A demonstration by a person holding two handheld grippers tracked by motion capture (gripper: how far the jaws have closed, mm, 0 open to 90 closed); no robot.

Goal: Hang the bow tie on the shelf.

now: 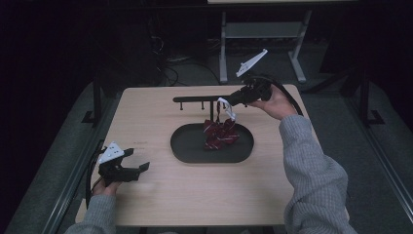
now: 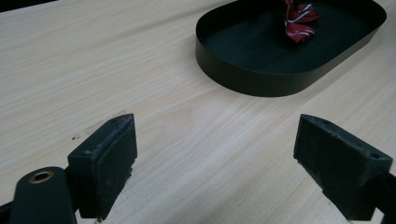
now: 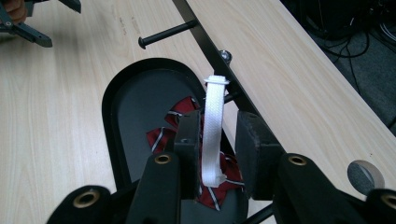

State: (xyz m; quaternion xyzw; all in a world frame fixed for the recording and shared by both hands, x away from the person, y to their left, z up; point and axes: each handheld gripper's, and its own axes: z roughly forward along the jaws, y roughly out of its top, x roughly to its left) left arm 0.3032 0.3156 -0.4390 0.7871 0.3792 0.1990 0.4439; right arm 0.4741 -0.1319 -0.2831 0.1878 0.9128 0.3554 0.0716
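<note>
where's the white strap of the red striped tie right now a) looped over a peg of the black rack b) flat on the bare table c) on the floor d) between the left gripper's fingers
a: the white strap hangs from a peg of the black rack, above the black tray, with the right gripper around it.
</note>
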